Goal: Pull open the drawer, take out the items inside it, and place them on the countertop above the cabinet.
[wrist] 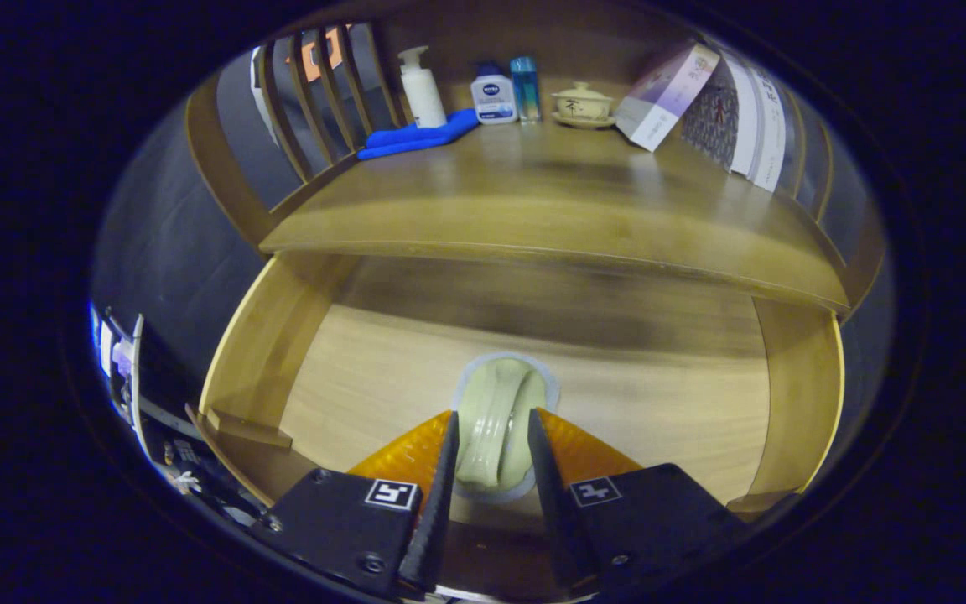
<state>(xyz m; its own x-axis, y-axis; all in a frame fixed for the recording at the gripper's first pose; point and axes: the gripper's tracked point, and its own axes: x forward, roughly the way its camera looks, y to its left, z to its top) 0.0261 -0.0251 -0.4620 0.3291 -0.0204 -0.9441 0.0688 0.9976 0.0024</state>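
Here, label by label:

Gripper: the gripper [491, 449] reaches down into the pulled-out drawer, its two fingers standing on either side of a pale green item.
Grip: both fingers [439, 470] appear to press the sides of the item, so the tool reads as closed around it, with only the item's width between the tips.
Item held: a pale green rounded object in a clear wrapper [500, 424], possibly a small ceramic piece; its exact kind cannot be told. It sits between the fingers and juts out just ahead of them, over the drawer floor.
Drawer: the wooden drawer [269, 335] stands open beneath the countertop, its light wooden floor showing around the item and its side walls rising on both sides.
Countertop: the wooden countertop [550, 201] lies above and beyond the drawer, with a slatted rail around its back and sides.
On the countertop, far end: a white pump bottle [421, 88], just beside it a folded blue cloth [418, 137], then a white lotion bottle with a blue cap [493, 99], a blue clear bottle [525, 87] touching or almost touching it, and a small lidded teacup on a saucer [583, 104].
Right of the teacup: a leaning box [666, 94] with an opened leaflet or book [743, 117] next to it.
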